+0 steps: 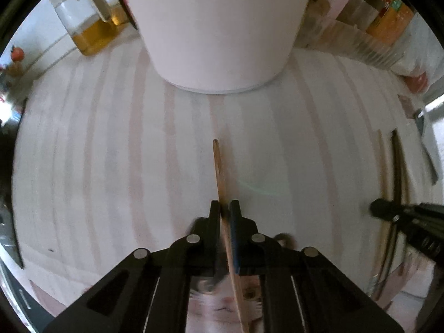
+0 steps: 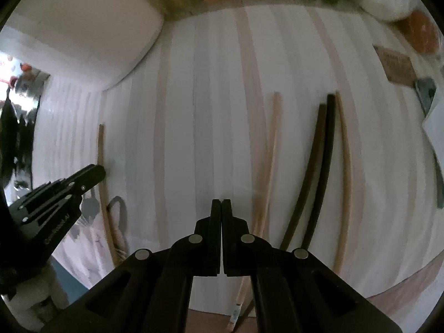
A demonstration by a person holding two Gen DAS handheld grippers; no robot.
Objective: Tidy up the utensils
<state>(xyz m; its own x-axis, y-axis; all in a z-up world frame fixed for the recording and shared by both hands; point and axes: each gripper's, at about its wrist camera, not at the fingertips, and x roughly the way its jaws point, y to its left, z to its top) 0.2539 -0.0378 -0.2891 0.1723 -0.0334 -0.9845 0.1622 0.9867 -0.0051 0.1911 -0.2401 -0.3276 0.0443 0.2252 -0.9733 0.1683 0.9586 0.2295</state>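
**Left gripper holds one chopstick; right gripper closed on nothing**

Left gripper (image 1: 224,208): fingers clamped on a light wooden chopstick (image 1: 217,166), tip pointing at the white holder (image 1: 219,27) toward the striped mat's (image 1: 111,138) far edge. Right gripper (image 2: 221,208): fingers pressed together, empty. Right of it on the mat: light chopsticks (image 2: 273,138), then two dark chopsticks (image 2: 323,152).

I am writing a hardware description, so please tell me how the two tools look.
Both the left tool and the right tool are matte black plastic, with flat straight fingers and round silver pins at the linkage joints. Seen from the right wrist camera, the left tool carries small pale lettering, too blurred to read. No cables show.
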